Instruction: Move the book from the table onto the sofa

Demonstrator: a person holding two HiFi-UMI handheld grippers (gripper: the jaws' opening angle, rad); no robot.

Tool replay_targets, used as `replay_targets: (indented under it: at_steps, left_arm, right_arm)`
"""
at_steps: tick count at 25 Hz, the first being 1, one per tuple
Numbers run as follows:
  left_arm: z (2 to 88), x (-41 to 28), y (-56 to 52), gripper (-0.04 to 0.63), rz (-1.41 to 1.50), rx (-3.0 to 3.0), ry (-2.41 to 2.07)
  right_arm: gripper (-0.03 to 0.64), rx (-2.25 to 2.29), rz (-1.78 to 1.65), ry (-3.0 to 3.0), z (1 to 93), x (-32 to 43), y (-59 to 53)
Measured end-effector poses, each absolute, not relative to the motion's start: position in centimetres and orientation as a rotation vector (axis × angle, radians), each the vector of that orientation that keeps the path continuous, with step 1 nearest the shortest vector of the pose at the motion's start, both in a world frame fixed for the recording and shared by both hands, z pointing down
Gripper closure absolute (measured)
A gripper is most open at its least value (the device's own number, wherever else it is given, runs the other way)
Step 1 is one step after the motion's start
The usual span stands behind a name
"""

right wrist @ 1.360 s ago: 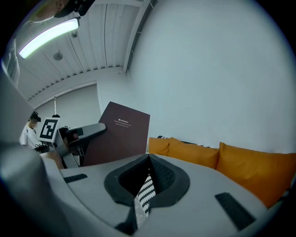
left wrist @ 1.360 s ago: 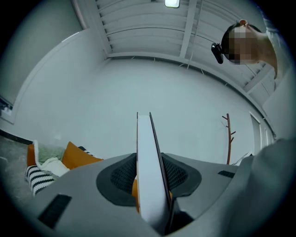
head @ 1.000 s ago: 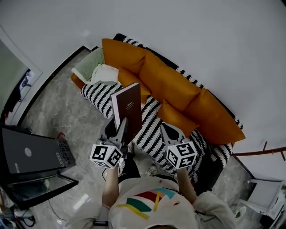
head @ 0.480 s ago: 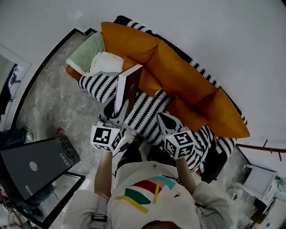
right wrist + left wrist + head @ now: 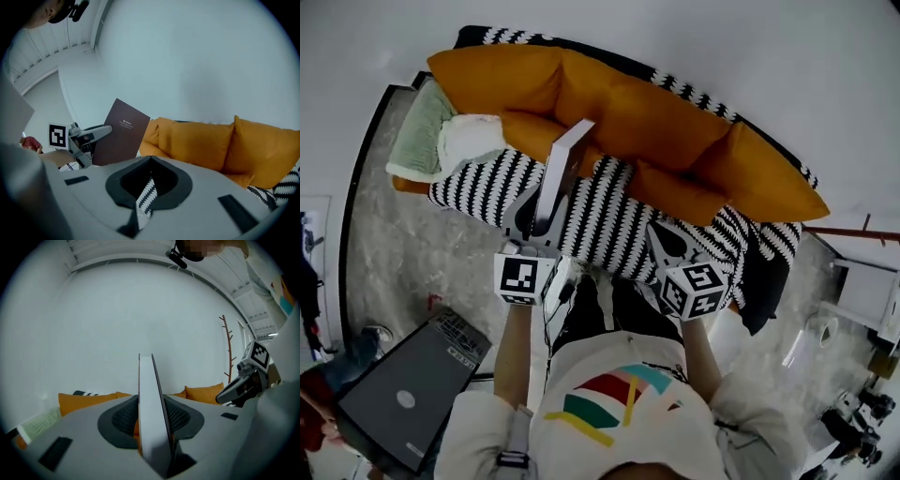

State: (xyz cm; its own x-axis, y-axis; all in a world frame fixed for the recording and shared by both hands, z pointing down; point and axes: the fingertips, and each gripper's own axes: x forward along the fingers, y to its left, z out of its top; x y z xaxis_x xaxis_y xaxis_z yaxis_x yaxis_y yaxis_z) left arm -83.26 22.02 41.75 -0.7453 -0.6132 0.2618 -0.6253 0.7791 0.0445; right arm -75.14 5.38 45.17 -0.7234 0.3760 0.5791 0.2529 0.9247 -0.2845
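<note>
The brown-covered book [image 5: 562, 172] stands upright on its edge over the sofa's black-and-white striped seat [image 5: 619, 230], in front of the orange back cushions [image 5: 609, 103]. My left gripper [image 5: 544, 214] is shut on the book's lower edge. In the left gripper view the book [image 5: 151, 399] shows edge-on between the jaws of the left gripper [image 5: 151, 427]. My right gripper [image 5: 662, 240] hovers over the seat to the book's right, shut, with nothing in it. The right gripper view shows the book's cover [image 5: 122, 133] at its left, and the striped cloth through the slit of the right gripper [image 5: 149, 161].
A pale green and white bundle [image 5: 441, 141] lies at the sofa's left end. A dark laptop [image 5: 403, 394] sits low at the left, over the marble floor [image 5: 394, 244]. A bare coat stand [image 5: 228, 348] rises by the wall, and white furniture [image 5: 867, 291] stands at the right.
Both grippers have moved down and toward the sofa. The book has rolled in the left gripper and now shows edge-on over the striped seat. The head view has swung left.
</note>
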Motion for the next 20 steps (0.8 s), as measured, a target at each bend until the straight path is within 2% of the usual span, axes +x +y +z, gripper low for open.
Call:
replay_targets:
  at_steps: [8, 13, 17, 20]
  left_arm:
    - [52.7, -82.7, 15.1, 0.439, 0.156, 1.187, -2.507]
    - [61.3, -82.5, 13.0, 0.439, 0.470, 1.244, -2.442]
    - [67.2, -81.1, 11.0, 0.439, 0.876, 1.294, -2.386]
    - [71.9, -80.2, 10.2, 0.439, 1.032, 1.280, -2.322]
  right_arm:
    - [0.603, -0.310, 0.272, -2.304, 52.6, -73.3, 0.0]
    - [0.603, -0.322, 0.286, -2.223, 58.9, -72.6, -0.5]
    - [0.603, -0.332, 0.285, -2.160, 62.5, -71.4, -0.6]
    - [0.603, -0.349, 0.236, -2.135, 64.7, -70.6, -0.5]
